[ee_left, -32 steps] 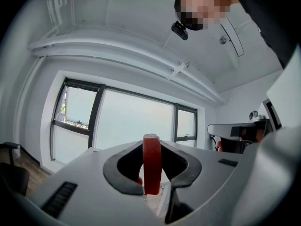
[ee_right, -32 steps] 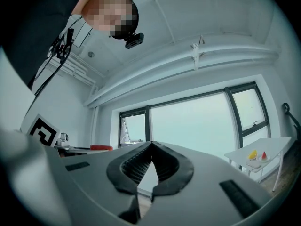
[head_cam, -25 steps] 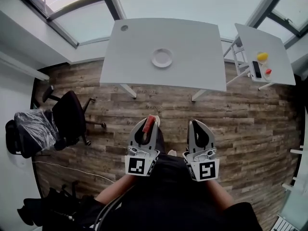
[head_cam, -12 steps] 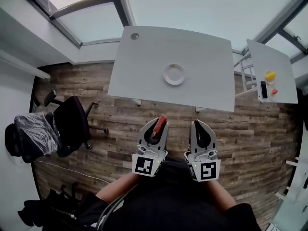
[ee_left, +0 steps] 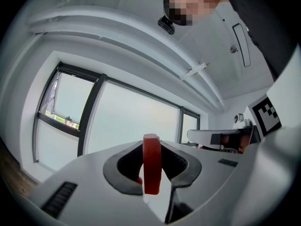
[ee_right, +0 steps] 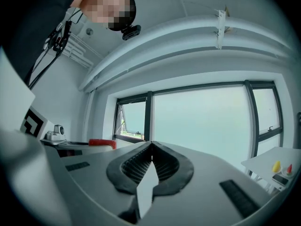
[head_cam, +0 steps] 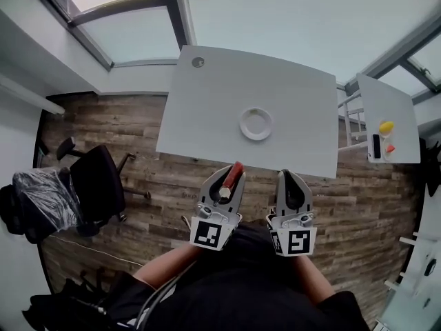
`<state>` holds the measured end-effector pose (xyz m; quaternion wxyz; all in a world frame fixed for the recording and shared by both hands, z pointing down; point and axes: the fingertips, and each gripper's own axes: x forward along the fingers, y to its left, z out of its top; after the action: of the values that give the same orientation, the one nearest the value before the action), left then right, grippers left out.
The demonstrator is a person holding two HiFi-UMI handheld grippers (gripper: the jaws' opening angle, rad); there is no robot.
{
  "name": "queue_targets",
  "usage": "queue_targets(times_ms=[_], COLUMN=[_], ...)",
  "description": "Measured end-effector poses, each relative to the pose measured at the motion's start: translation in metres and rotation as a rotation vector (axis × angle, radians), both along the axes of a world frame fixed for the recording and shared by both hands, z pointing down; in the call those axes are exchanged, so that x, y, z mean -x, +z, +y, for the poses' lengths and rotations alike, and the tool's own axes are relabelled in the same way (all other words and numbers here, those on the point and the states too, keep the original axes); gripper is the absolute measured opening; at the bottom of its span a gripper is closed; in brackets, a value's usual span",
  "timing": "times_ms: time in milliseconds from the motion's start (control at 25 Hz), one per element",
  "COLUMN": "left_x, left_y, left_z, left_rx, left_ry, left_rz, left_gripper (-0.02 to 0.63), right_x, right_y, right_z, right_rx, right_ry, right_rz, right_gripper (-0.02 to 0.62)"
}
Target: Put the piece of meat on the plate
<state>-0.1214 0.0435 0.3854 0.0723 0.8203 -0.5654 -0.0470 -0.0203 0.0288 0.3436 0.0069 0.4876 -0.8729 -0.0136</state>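
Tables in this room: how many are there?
2. The big white table with the plate stands straight ahead; a smaller white table stands at its right. More may lie outside the view.

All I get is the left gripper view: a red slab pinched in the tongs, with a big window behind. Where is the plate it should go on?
Observer: The head view shows a white plate near the middle of a pale table, beyond the piece of meat.
Operator: Is the meat over the plate?
Observer: No. Its tip only reaches the table's near edge, and bare tabletop lies between it and the plate.
Operator: What are the other tongs doing?
Observer: The right tongs are shut with nothing between them.
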Motion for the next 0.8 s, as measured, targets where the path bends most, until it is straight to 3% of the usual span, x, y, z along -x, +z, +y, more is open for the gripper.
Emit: queue_targets(times_ms=[280,800], left_x=[-0.001,-0.012], left_y=[0.003,0.016], left_z=[-0.023,-0.069], left_rx=[0.004,0.048], left_ry=[0.021,-0.001], left_rz=[-0.008,-0.038], left_gripper=[0.095,0.095], right_x=[0.010,-0.012], right_y=[0.021,0.014], right_z=[-0.017,-0.060], right_rx=[0.090,0.059], right_ry=[0.002,0.003], right_rz=[0.011,-0.020], right_gripper=[0.006,0.006])
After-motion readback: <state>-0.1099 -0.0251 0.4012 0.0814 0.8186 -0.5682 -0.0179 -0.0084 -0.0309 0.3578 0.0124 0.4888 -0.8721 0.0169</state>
